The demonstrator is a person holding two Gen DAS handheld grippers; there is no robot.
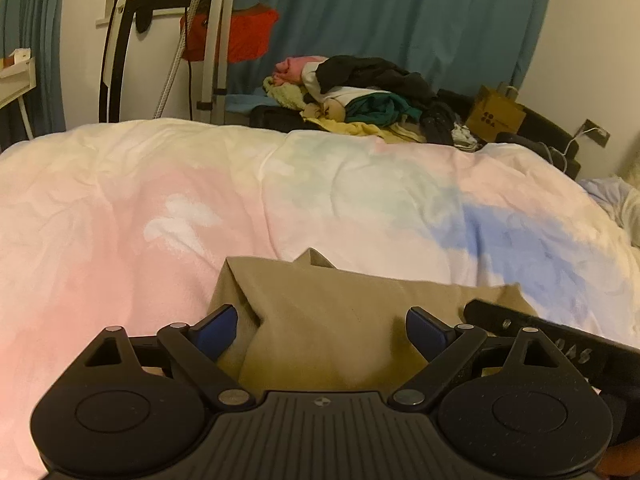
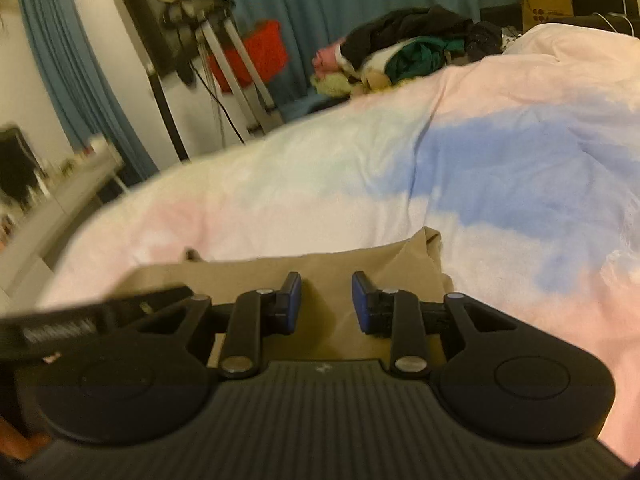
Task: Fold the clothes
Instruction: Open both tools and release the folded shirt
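- Tan garment (image 1: 340,312): matt, smooth woven cloth
- Duvet (image 1: 280,200): soft, slightly creased pastel cloth
- Left gripper (image 1: 322,330): matt black plastic, ribbed body, blue pads (image 1: 218,330), shiny metal pivot pins
- Paper bag (image 1: 494,114): dull brown paper

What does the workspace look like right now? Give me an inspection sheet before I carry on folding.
Surface: bed with pastel duvet, wrinkled.
Job's things: tan garment lying partly folded at the near edge of the bed.
Clutter: pile of unfolded clothes beyond the bed's far side; brown paper bag beside it.
Grippers: left gripper open wide over the garment; right gripper open over the garment, clamping nothing.
Cables: white cable at wall socket.
Surroundings: teal curtain, red cloth behind a metal stand.
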